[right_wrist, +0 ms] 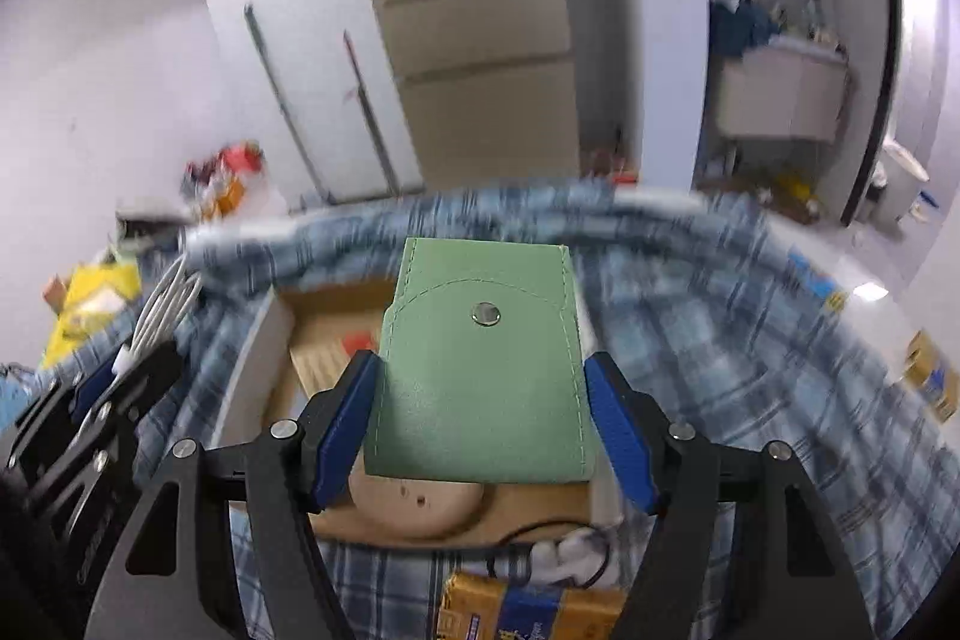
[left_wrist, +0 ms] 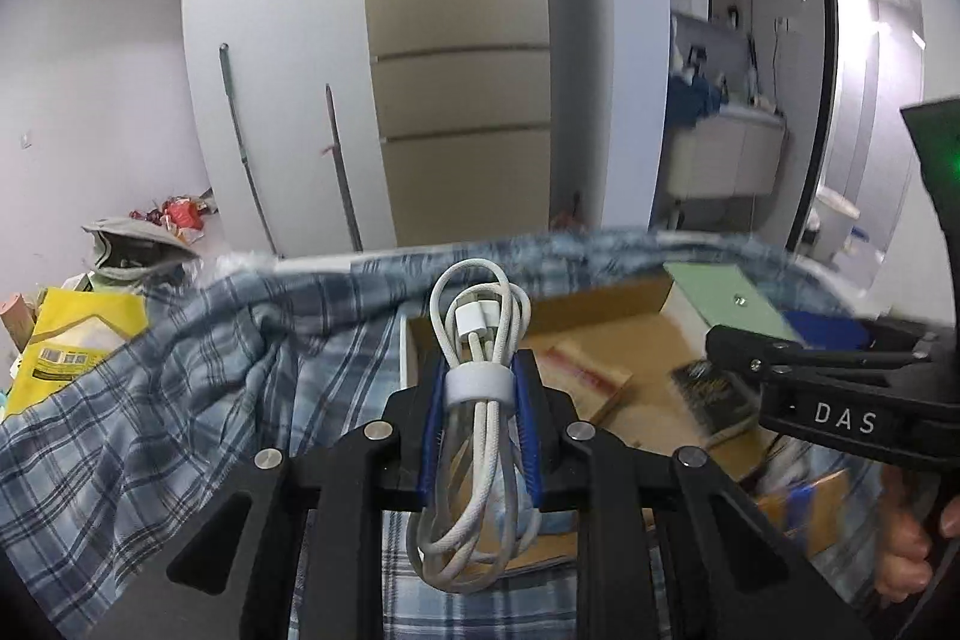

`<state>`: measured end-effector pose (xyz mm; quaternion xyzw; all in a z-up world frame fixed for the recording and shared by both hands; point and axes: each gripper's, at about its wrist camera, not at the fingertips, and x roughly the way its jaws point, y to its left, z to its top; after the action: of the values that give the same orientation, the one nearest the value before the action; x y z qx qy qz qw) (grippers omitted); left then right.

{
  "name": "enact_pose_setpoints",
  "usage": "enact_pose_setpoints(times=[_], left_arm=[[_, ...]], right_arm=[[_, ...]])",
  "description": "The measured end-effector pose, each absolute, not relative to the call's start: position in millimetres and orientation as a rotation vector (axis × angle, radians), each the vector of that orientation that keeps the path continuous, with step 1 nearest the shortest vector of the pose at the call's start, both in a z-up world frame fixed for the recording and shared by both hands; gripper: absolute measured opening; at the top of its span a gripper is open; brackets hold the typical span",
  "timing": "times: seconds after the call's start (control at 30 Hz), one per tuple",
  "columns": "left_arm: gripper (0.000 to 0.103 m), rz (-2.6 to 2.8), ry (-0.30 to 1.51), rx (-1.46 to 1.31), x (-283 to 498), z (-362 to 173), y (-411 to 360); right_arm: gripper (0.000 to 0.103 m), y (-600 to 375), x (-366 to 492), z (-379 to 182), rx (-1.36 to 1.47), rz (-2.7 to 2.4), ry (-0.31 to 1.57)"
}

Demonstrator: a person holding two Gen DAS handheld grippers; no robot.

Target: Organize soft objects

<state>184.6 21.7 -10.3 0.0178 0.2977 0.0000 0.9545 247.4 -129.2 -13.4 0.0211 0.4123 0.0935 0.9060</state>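
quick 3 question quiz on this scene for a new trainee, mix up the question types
1. True or false: the left gripper is shut on a coiled white charging cable.
2. What does the right gripper hold? A) green snap pouch B) yellow bag C) plaid cloth
3. Fill in: both grippers are above an open ____ box on the plaid cloth.

Key: 1 true; 2 A; 3 cardboard

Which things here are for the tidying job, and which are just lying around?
For the job: white cable in the left tool; green pouch in the right tool; cardboard box.
Lying around: yellow bag, plaid cloth, leaning poles.
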Motion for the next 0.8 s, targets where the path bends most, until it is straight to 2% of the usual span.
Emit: enact_pose_setpoints(times=[0.17,0.63,0.67,0.7,0.73,0.77,0.8], left_arm=[[0.023,-0.074,0.753,-0.127,203,-33,50],[0.023,-0.070,0.768,-0.106,206,-44,50],[0.026,-0.064,0.764,-0.103,205,-43,50],[0.039,-0.056,0.752,-0.095,204,-42,50],[0.050,-0.051,0.738,-0.087,203,-40,49],[0.073,-0.044,0.718,-0.076,201,-38,48],[0.078,-0.037,0.695,-0.069,198,-35,47]], right_arm=[[0.069,-125,257,-39,-0.009,0.195,0.918],[0.070,-124,263,-61,-0.017,0.223,0.986],[0.070,-124,263,-61,-0.016,0.224,0.984],[0.071,-123,262,-60,-0.022,0.224,0.976],[0.078,-123,261,-59,-0.031,0.220,0.969],[0.084,-122,260,-57,-0.043,0.212,0.956],[0.085,-121,259,-55,-0.053,0.204,0.942]])
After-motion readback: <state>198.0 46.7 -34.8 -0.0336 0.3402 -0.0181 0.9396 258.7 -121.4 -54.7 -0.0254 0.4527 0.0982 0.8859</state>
